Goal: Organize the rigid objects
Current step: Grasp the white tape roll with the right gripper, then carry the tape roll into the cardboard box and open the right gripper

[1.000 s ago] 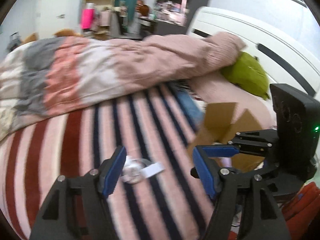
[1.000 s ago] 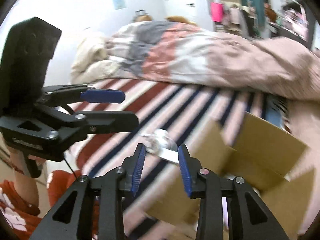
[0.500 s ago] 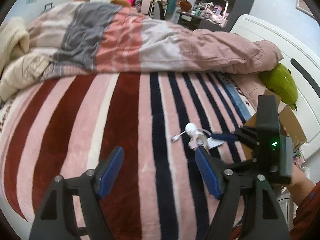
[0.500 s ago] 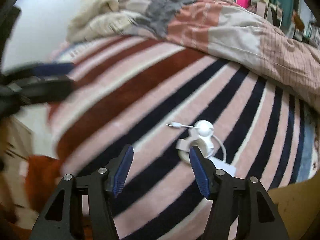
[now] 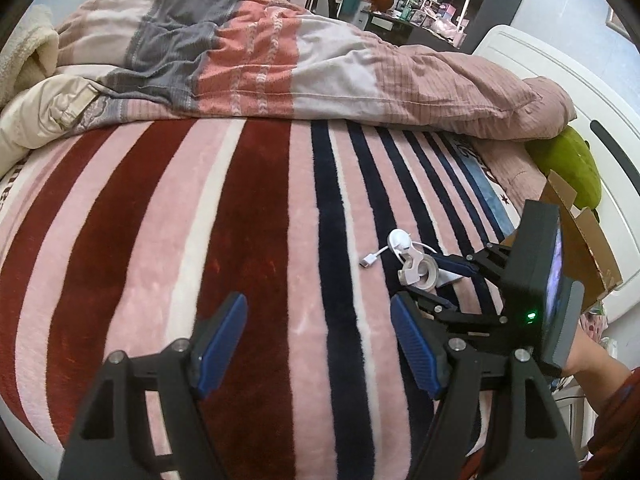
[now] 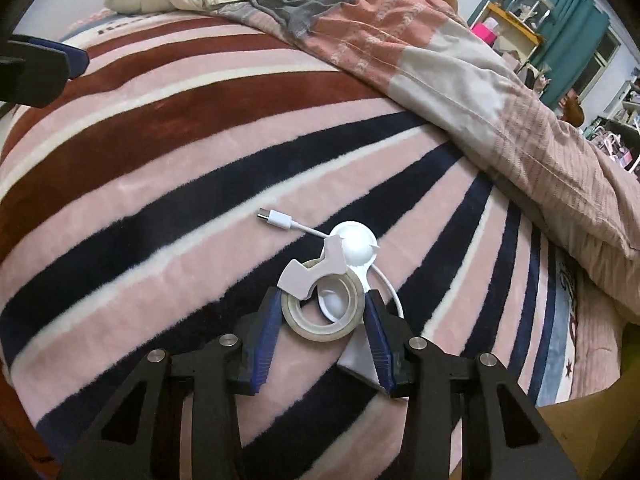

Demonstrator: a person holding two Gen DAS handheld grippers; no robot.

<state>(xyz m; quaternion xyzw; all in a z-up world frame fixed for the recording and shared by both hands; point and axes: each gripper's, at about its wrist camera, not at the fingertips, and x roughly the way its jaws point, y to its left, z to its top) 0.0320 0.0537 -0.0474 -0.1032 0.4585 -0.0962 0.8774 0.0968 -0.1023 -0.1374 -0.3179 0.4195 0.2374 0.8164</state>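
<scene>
A clear tape roll in a white holder [image 6: 320, 304] lies on the striped bed blanket, beside a white round charger with a USB cable [image 6: 356, 246]. My right gripper [image 6: 322, 312] has its blue pads on either side of the tape roll, closing on it; contact is not certain. The roll also shows in the left wrist view [image 5: 418, 268], with the right gripper [image 5: 452, 280] around it. My left gripper [image 5: 316, 344] is open and empty above the blanket, left of the roll.
A brown cardboard box [image 5: 584, 232] stands open at the right bed edge, with a green plush [image 5: 568, 168] behind it. A rumpled pink and grey duvet [image 5: 280, 60] lies across the far side. A white headboard [image 5: 560, 72] is at right.
My right gripper has moved forward and down onto the tape roll and narrowed its jaws around it. My left gripper has stayed open, nearly still.
</scene>
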